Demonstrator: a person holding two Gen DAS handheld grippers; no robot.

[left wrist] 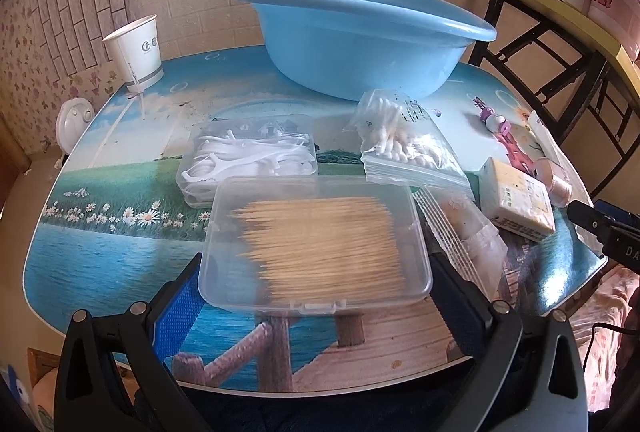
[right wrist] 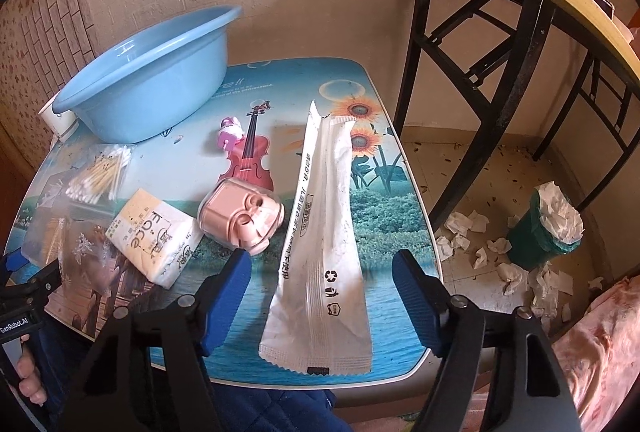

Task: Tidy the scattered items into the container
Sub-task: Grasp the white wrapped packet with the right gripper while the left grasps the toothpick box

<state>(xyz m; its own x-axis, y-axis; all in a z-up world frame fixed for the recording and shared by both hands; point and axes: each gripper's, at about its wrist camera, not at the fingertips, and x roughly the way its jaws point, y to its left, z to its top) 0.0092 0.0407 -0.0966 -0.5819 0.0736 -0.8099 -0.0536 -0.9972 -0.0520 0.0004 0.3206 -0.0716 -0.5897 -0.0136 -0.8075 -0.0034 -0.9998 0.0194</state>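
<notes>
We have the blue basin [left wrist: 360,40] standing at the back of the table [left wrist: 100,252], within reach of both hands; its inside is hidden from us. Our left gripper [left wrist: 316,264] clamps the clear toothpick box [left wrist: 316,244] by its sides, seemingly ready to lift. Beside it sits the floss-pick box [left wrist: 248,160] (lid shut). Our right gripper [right wrist: 320,288] straddles the white sachet [right wrist: 324,264], jaws partly open, pads not yet touching.
</notes>
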